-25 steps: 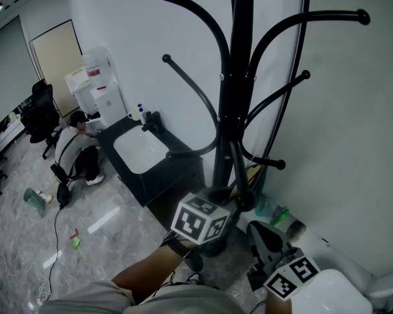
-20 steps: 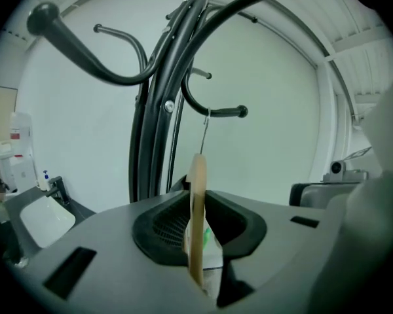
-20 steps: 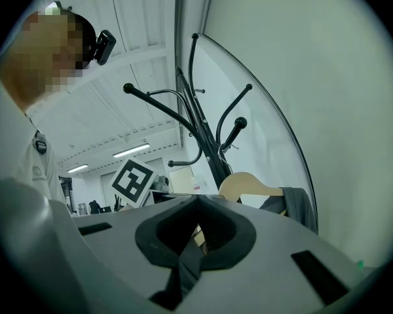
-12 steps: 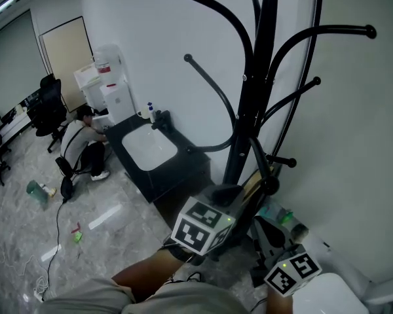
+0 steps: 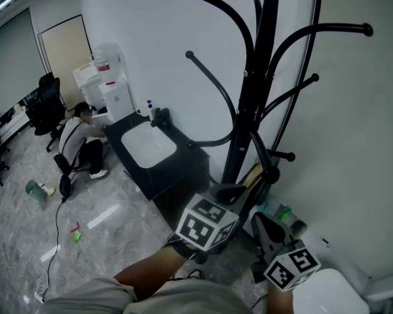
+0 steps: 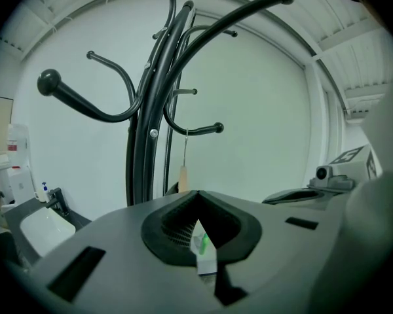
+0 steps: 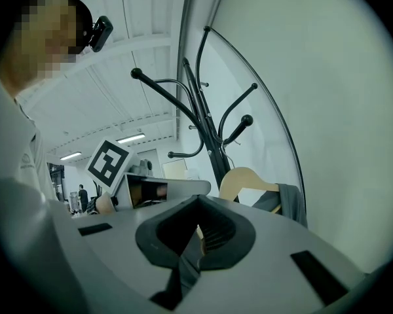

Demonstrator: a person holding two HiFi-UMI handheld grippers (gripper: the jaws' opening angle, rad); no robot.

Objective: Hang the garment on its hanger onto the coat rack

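Note:
The black coat rack (image 5: 254, 90) stands against the white wall, also seen in the left gripper view as coat rack (image 6: 144, 129). A wooden hanger (image 5: 253, 175) hangs by its wire hook from a low arm (image 6: 200, 130) of the rack. A grey garment (image 7: 289, 200) drapes off the hanger (image 7: 247, 178). My left gripper (image 5: 228, 193) is shut, just left of the hanger and low by the pole. My right gripper (image 5: 264, 229) sits below the hanger, shut with a strip of grey fabric (image 7: 183, 261) in its jaws.
A black cabinet with a white basin (image 5: 147, 145) stands left of the rack. A green bottle (image 5: 281, 213) lies at the rack's foot by the wall. A person (image 5: 78, 142) crouches further left, near a water dispenser (image 5: 108, 87) and office chairs (image 5: 44, 106).
The head camera swung a little to the left, shifting the rack rightward in view. Both grippers stay low at the rack's foot. The hanger shows more clearly by the low arm.

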